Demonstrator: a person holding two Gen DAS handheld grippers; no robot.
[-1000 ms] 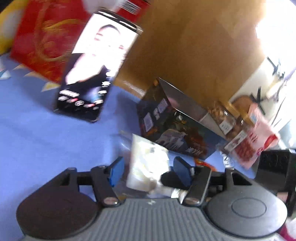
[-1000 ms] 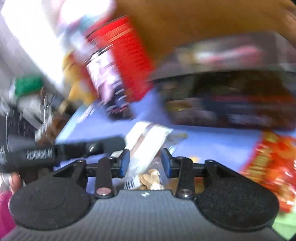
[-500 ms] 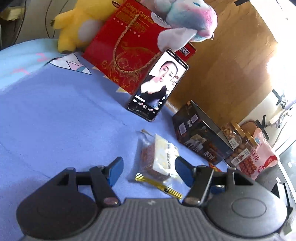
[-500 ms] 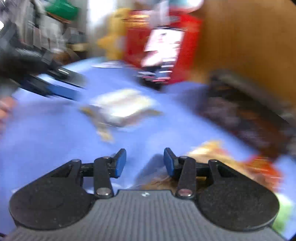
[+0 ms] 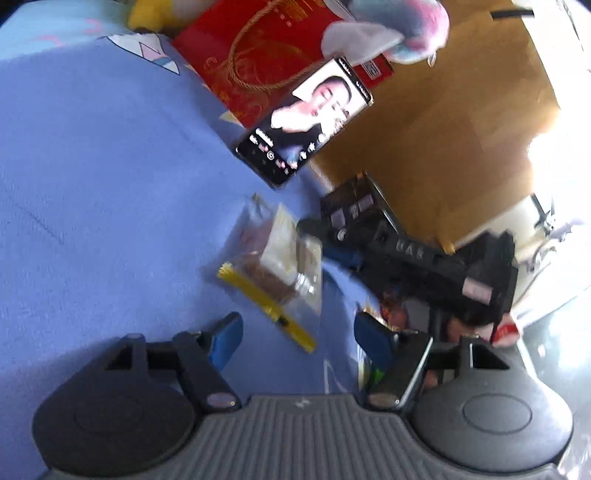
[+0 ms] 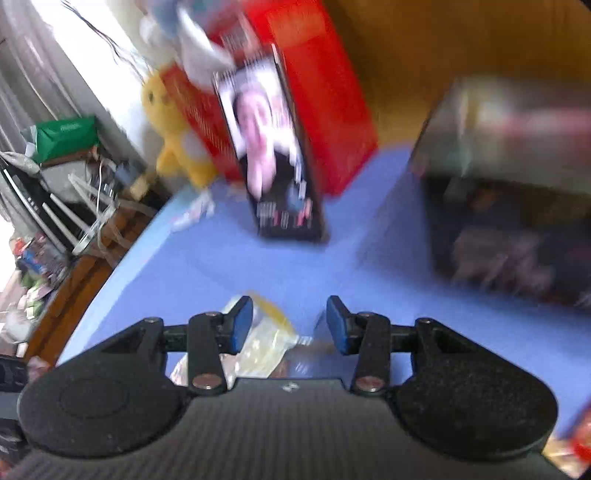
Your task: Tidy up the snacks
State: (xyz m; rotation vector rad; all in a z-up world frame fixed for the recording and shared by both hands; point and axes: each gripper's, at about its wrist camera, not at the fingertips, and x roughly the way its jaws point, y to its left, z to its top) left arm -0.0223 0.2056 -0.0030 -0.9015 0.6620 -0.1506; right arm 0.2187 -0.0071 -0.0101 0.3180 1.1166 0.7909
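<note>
Left view only: the right gripper [image 5: 343, 254] shows as a blurred dark bar reaching the far edge of the clear snack bag [image 5: 275, 264]; a pastel plush toy [image 5: 391, 26] sits atop the red gift bag [image 5: 266, 55].
Right view only: a yellow plush [image 6: 177, 129] beside the red bag, cluttered shelves [image 6: 55, 177] at left.
Snack bag: crinkly clear plastic with a yellow zip strip, brown and pale contents, lying flat on the blue cloth [image 5: 92, 184], ahead of the left gripper [image 5: 295, 332].
Left jaws: apart, just been opening, nothing between them.
Right jaws: just been closing yet apart, over the bag's edge, pads not pressing it.
Phone [image 5: 304, 120]: glossy slab leaning on the red bag.
Dark box [image 6: 509, 192]: rectangular, printed, blurred.
</note>
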